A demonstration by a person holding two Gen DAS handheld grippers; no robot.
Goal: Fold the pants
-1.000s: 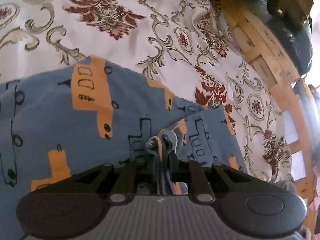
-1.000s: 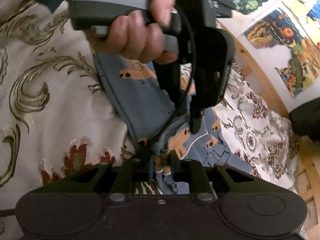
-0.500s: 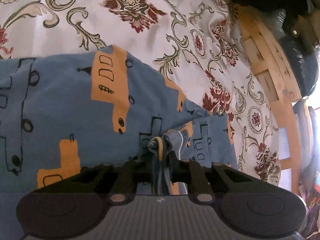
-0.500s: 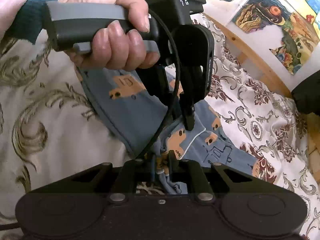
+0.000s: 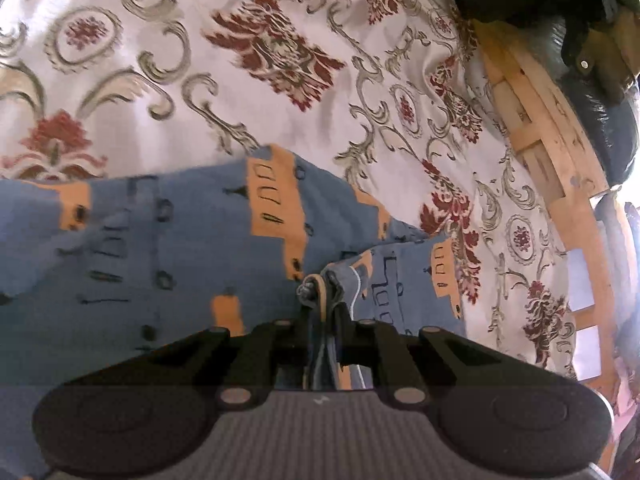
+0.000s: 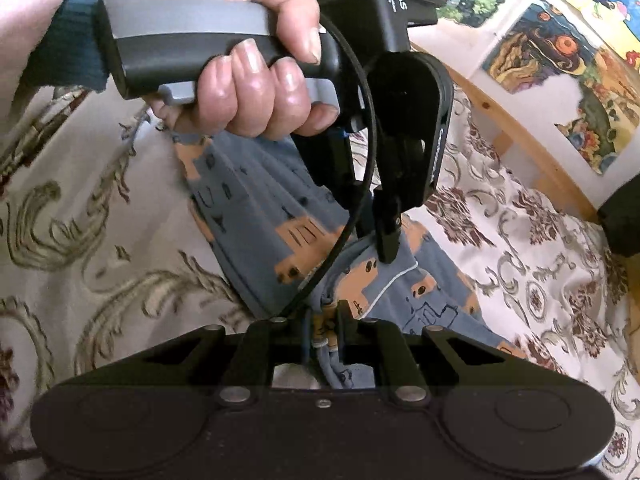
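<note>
**Both claws clamped on bunched blue pants over a patterned bed**

In the left wrist view, the far left of the pants (image 5: 168,264) runs out of the picture and is blurred, so where that side ends cannot be told. The pants are blue with orange vehicle prints and lie on the bedspread (image 5: 280,80), white with red flowers and grey scrolls. The left claw (image 5: 322,312) is nearly closed, gripping a bunched edge of the fabric; its fingertips are mostly buried in the cloth, and the lower fabric is hidden behind the claw's black body. At the right a wooden bed frame (image 5: 544,128) bounds the bedspread, with a dark bundle (image 5: 600,92) beyond it, too warped by the lens to identify.

In the right wrist view, a hand (image 6: 248,80) in a dark blue ribbed cuff (image 6: 68,40) grips the handle of the left claw (image 6: 386,240), which crosses the middle of the picture and covers much of the pants (image 6: 256,216) behind it. A black cable (image 6: 360,184) loops from that device down toward the fabric. The right claw (image 6: 324,320) is also nearly closed, pinching several gathered layers with a white piping line; the layers under its body are hidden. The two claws grip close together. To the right, colourful pictures (image 6: 560,80) hang on the wall above a wooden rail (image 6: 520,136), and a dark object (image 6: 620,216) is cut off by the edge.
</note>
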